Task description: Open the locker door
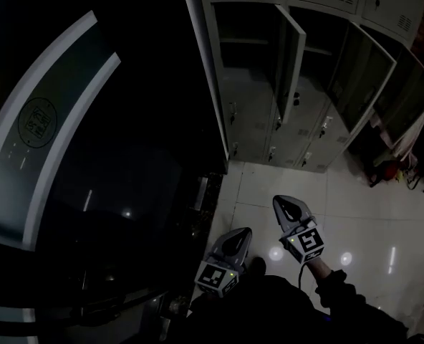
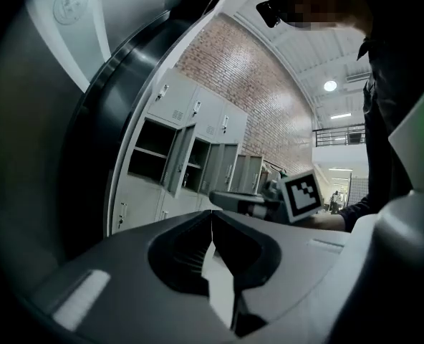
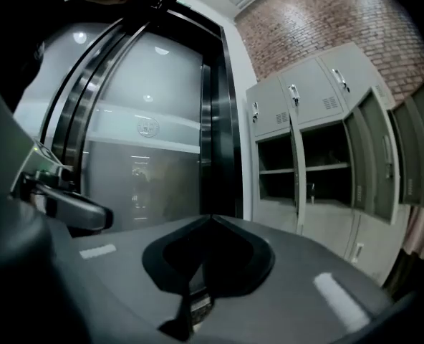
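A bank of grey lockers point(image 1: 248, 106) stands at the top of the head view, well away from both grippers. Several upper doors hang open, one of them point(image 1: 291, 63) swung towards me; the lower doors are shut. My left gripper point(image 1: 241, 235) and right gripper point(image 1: 281, 202) are held low over the floor, side by side, pointing towards the lockers. Both are shut with nothing in them. In the left gripper view the lockers point(image 2: 170, 149) lie ahead, left of centre, with the right gripper point(image 2: 241, 201) crossing in front. From the right gripper view the lockers point(image 3: 319, 149) lie to the right.
A dark curved glass door point(image 1: 90, 156) fills the left of the head view and runs next to the lockers. Glossy white floor tiles point(image 1: 369, 221) lie between me and the lockers. Clothes and a red thing point(image 1: 391, 167) sit by the open doors at the right.
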